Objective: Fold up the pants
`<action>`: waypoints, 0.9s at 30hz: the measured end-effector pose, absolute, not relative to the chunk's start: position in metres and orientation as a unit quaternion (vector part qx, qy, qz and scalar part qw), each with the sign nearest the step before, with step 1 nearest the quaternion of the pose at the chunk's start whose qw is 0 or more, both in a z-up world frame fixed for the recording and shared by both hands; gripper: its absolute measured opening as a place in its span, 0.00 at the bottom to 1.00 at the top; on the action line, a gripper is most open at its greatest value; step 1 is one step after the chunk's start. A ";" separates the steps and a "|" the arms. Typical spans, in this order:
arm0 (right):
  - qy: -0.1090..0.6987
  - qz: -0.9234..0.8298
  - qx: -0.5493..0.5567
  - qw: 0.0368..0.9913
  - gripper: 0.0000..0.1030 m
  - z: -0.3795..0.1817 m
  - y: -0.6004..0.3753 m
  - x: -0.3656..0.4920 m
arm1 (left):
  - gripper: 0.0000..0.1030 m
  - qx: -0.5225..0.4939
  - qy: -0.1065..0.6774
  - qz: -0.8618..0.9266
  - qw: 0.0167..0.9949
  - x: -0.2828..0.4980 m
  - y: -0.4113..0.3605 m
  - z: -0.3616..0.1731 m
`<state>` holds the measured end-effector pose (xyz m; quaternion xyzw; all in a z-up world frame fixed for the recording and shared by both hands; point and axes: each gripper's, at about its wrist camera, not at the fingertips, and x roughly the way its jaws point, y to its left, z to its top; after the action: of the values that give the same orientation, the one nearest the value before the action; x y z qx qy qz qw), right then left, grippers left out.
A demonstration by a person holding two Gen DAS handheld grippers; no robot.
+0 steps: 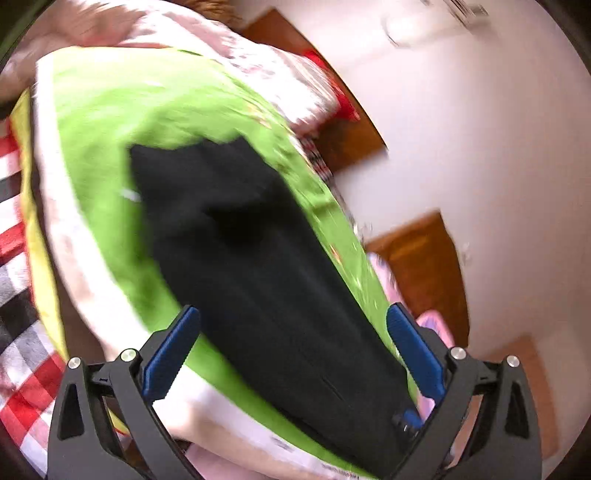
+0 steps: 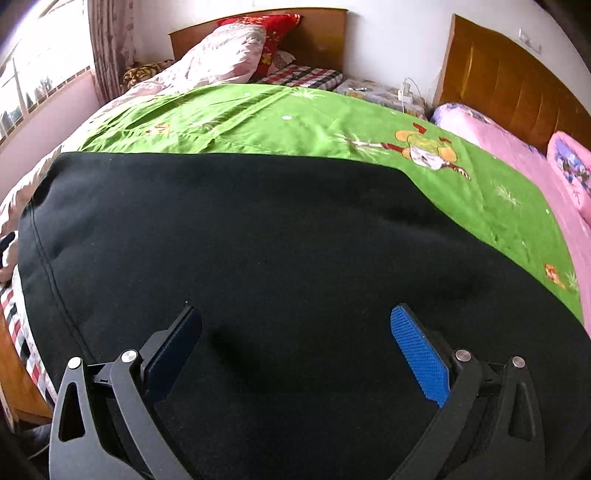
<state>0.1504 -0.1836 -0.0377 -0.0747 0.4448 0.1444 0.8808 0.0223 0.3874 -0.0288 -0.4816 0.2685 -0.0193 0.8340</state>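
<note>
Black pants [image 2: 258, 240] lie flat on a green bed sheet [image 2: 280, 118]; a seam runs down their left edge. My right gripper [image 2: 295, 314] is open and empty, low over the near part of the pants. In the blurred, tilted left wrist view the pants [image 1: 251, 258] stretch as a long black strip across the green sheet [image 1: 122, 122]. My left gripper [image 1: 291, 314] is open and empty, above the strip's near end. A small blue and black part [image 1: 408, 421] of the other gripper shows by the pants' lower right corner.
A pale floral quilt [image 2: 218, 55] and a red pillow [image 2: 269, 33] lie at the wooden headboard [image 2: 317, 33]. A pink-sheeted second bed [image 2: 517, 158] stands on the right. A window [image 2: 26, 85] is on the left. A checked sheet [image 1: 22, 332] shows at the bed's edge.
</note>
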 end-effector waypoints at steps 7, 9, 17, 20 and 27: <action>0.451 0.149 -0.062 0.878 0.96 -0.041 -0.187 0.157 | 0.90 -0.514 0.296 -0.016 0.805 0.045 0.411 -0.068; 0.453 0.152 -0.054 0.877 0.96 -0.041 -0.189 0.159 | 0.90 -0.524 0.294 -0.018 0.799 0.053 0.413 -0.078; 0.455 0.150 -0.054 0.876 0.96 -0.043 -0.189 0.160 | 0.46 -0.513 0.281 0.019 0.811 0.066 0.433 -0.077; 0.456 0.150 -0.056 0.876 0.96 -0.043 -0.188 0.160 | 0.40 -0.500 0.278 0.015 0.820 0.063 0.432 -0.080; 0.453 0.153 -0.047 0.877 0.96 -0.043 -0.190 0.160 | 0.29 -0.331 0.235 0.090 0.909 0.041 0.369 0.002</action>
<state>0.1597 -0.1903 -0.0425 -0.0469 0.4533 0.1534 0.8768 0.0407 0.3690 0.0019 -0.3310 0.2350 0.0903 0.9094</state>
